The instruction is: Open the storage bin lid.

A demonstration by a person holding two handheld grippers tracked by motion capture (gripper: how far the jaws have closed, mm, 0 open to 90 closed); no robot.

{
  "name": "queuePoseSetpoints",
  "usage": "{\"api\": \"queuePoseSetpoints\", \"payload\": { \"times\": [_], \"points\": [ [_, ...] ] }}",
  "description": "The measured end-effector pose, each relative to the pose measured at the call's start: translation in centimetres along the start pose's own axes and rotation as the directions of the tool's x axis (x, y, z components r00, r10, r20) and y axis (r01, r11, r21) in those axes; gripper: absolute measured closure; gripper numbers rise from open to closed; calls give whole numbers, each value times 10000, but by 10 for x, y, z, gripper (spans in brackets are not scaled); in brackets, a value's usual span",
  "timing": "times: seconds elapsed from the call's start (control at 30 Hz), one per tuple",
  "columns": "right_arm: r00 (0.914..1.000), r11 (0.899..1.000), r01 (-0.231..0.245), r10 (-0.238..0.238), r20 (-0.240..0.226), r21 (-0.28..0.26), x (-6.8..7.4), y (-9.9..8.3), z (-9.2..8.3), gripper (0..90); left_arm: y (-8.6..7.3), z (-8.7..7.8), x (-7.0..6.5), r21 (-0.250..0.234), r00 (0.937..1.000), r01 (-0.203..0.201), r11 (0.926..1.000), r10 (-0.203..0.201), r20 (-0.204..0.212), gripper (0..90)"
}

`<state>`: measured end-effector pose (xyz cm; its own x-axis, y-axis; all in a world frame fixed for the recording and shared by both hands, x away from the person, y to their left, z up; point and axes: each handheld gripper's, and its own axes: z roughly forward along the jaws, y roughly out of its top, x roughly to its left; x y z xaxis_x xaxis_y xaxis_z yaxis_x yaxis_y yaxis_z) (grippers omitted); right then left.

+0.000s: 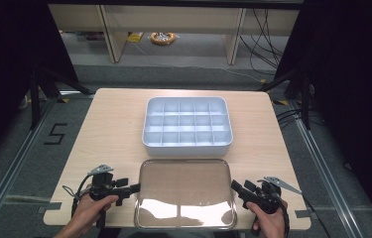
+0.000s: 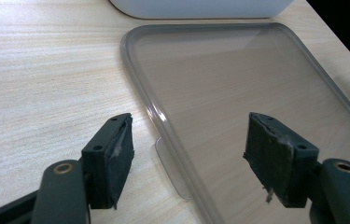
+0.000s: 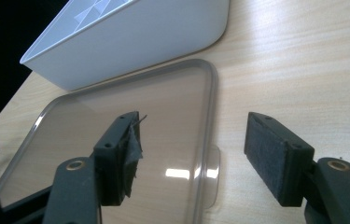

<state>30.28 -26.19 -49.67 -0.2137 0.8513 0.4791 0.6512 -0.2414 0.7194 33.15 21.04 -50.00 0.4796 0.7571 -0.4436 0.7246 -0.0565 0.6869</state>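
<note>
Only a "5" (image 1: 54, 134) (floor tape) is legible.

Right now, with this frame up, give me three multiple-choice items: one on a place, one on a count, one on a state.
1. Where does the clear lid lie relative to the white box?
A. inside it
B. on the table's near side of it
C. beyond it

2. How many rows of compartments does the box have?
A. three
B. five
C. one

3. How do both grippers stand at the lid?
A. shut on its rim
B. open, the rim between the jaws
C. lifted high above it

Answers: 1 B, the lid lies between box and hands. 2 A, two dividers run across it. 3 B, the left gripper and right gripper show gaps between pads and rim.
</note>
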Motion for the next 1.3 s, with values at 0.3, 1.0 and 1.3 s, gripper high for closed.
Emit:
{"api": "queuePoseSetpoints", "payload": {
  "times": [0.3, 1.0, 1.3],
  "points": [
    [9969, 9970, 773, -772, 157, -78, 5, 2, -3, 311, 1, -3, 2, -65, 9995, -236, 9997, 237, 199, 235],
    [9888, 9883, 1490, -1487, 119, -320, 11, 0, -12, 209, 0, -12, 3, -507, 9983, -467, 9976, 484, 334, 147],
    [9877, 9868, 1563, -1560, 118, -413, 10, -1, -15, 202, -1, -16, 6, -438, 9977, -541, 9976, 557, 377, 147]
  ]
}}
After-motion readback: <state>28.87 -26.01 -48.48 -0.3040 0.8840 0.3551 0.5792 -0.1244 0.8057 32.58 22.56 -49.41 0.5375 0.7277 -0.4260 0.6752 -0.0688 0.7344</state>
